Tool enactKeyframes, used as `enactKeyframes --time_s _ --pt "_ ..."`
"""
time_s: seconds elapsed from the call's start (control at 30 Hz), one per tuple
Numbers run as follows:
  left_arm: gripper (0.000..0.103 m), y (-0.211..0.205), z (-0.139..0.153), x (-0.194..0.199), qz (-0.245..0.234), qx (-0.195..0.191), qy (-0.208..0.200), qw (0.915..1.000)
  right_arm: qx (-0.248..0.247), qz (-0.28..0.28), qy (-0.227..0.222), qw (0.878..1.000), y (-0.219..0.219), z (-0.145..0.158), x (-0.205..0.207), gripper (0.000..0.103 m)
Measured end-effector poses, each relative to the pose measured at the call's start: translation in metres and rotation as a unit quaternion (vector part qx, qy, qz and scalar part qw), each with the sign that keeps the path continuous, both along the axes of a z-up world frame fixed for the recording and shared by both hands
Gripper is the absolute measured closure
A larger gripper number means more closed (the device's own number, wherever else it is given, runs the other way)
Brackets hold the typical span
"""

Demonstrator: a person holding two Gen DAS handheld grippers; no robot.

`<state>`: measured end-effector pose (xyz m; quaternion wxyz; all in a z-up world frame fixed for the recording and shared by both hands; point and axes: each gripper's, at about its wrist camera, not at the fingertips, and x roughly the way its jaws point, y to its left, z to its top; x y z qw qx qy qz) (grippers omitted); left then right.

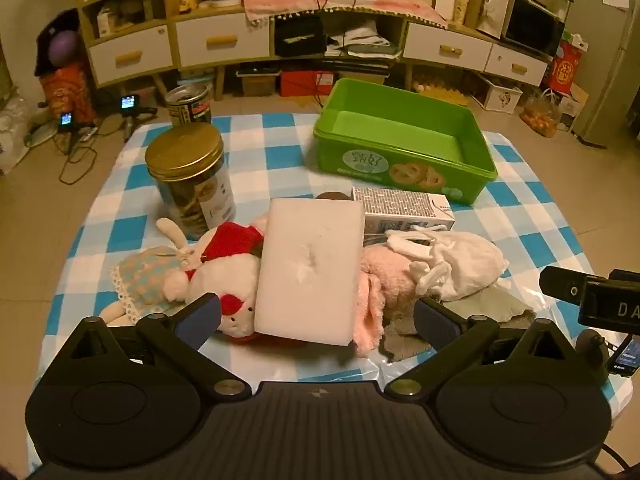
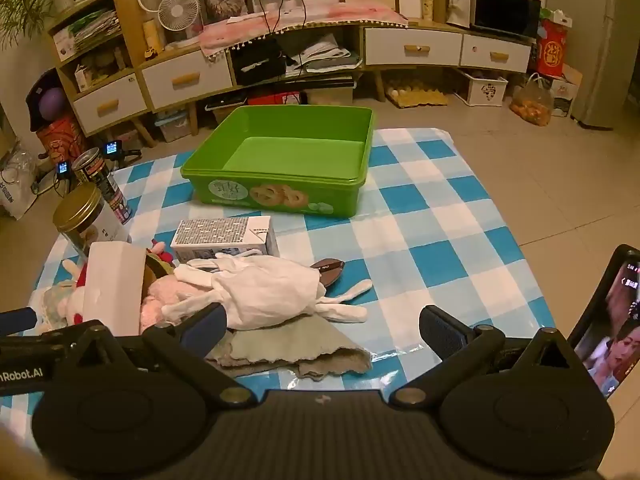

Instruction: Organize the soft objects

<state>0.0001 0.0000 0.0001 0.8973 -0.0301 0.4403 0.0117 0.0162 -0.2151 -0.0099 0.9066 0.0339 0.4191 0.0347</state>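
Both the left gripper and right gripper are spread wide, holding nothing; soft toys piled mid-frame, green bin sitting empty behind.

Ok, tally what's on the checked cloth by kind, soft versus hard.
Soft: 5, white sponge block, red-white plush, pink plush, white cloth doll, grey cloth.
Hard: 4, green bin, jar, can, carton.
Total: 9.

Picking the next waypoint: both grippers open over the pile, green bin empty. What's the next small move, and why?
Probably ease the left gripper forward and close on the white foam block. It lies on top of the plush toys, squarely between the open jaws, and the green bin behind is empty.
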Motion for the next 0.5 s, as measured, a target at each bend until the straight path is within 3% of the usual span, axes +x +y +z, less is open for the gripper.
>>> enactKeyframes --time_s 0.5 --pt "0.005 0.0055 0.0052 -0.0008 0.001 0.001 -0.003 1.0000 0.004 0.000 0.002 1.000 -0.0003 -0.0014 -0.0002 0.019"
